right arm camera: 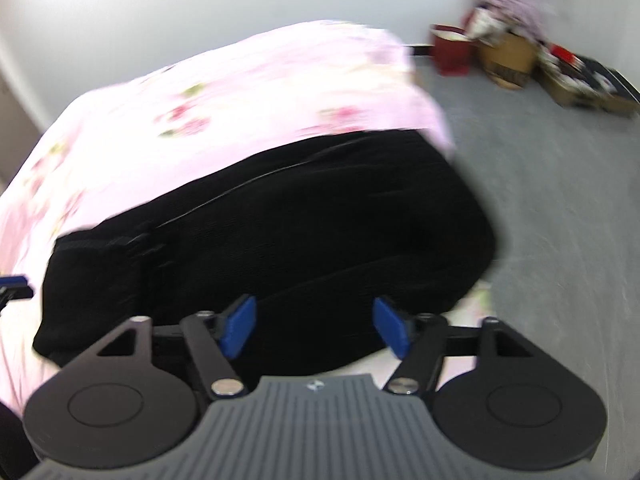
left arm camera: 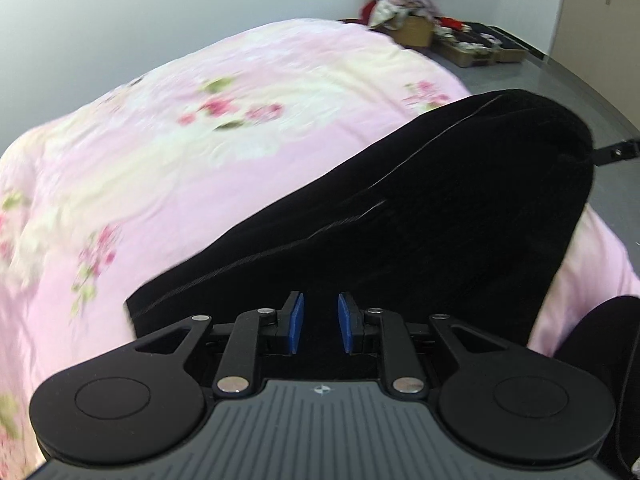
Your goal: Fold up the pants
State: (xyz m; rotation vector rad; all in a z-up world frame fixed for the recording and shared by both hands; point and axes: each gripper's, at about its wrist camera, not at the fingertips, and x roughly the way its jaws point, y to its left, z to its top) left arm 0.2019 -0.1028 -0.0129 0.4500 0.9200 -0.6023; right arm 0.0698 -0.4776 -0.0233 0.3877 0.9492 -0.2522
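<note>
Broadly, a bed (left arm camera: 168, 168) under a pink flowered cover fills both views, standing on a grey floor (right arm camera: 560, 184) beneath a pale wall. On the cover lie the black pants (left arm camera: 420, 216), bunched and doubled over near the bed's edge, with a thin seam line running along the cloth; in the right wrist view they (right arm camera: 280, 216) reach to the corner of the bed, close to the floor side. Against the far wall sit cardboard boxes (right arm camera: 508, 58) heaped with clothes and a red bin (right arm camera: 450, 50), all blurred. The left hand-held gripper (left arm camera: 320, 322) hangs over the pants with its blue pads a narrow gap apart; nothing visibly pinched between them. The right hand-held gripper (right arm camera: 314, 326) has its blue pads spread wide above the black cloth, gripping nothing.
</note>
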